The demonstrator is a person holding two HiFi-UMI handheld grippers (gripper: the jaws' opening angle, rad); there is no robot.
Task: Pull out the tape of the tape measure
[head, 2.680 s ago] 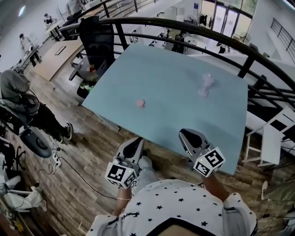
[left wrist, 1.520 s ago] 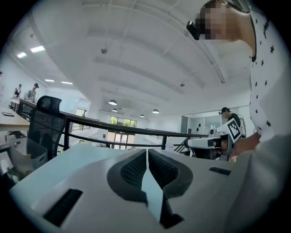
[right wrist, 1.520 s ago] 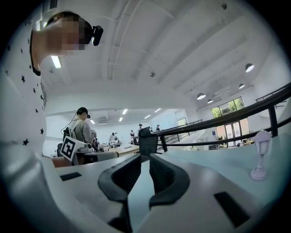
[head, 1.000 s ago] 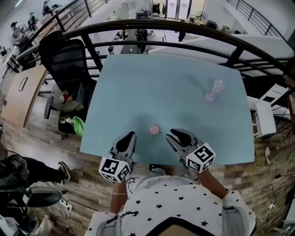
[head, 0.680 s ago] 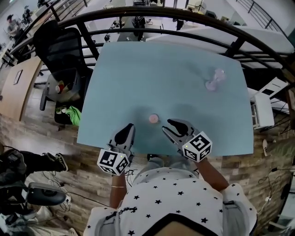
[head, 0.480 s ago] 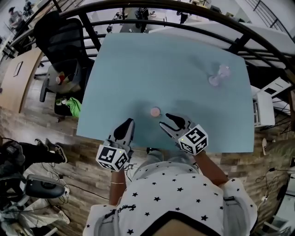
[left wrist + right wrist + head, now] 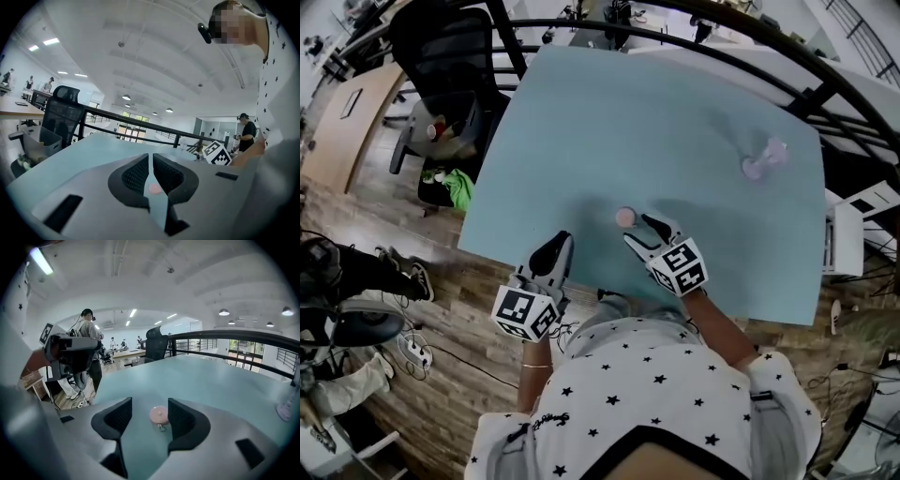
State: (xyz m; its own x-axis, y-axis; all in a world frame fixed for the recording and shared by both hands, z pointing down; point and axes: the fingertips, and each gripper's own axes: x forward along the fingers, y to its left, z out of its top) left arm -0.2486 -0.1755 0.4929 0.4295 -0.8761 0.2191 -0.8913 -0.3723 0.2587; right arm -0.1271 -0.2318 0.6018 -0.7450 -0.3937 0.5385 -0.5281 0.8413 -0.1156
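Note:
A small round pink tape measure point(image 7: 625, 217) lies on the light blue table point(image 7: 675, 122), near its front edge. My right gripper point(image 7: 642, 234) reaches just short of it with its jaws opening. In the right gripper view the tape measure point(image 7: 159, 415) sits ahead of my right gripper point(image 7: 150, 408), in line with the gap, and the pads do not touch it. My left gripper point(image 7: 557, 247) hovers shut at the table's front edge, left of the tape measure. In the left gripper view my left gripper point(image 7: 150, 161) holds nothing, and the tape measure point(image 7: 153, 188) shows pink through the slit.
A pale pink translucent object point(image 7: 764, 157) stands at the table's far right. A black office chair point(image 7: 441, 56) is off the far left corner, and a dark railing point(image 7: 825, 94) runs behind the table. Wood floor with cables point(image 7: 422, 352) lies below the front edge.
My right gripper has moved forward up to the tape measure and its jaws have spread wider. The left gripper stays shut at the front edge. The head view has shifted.

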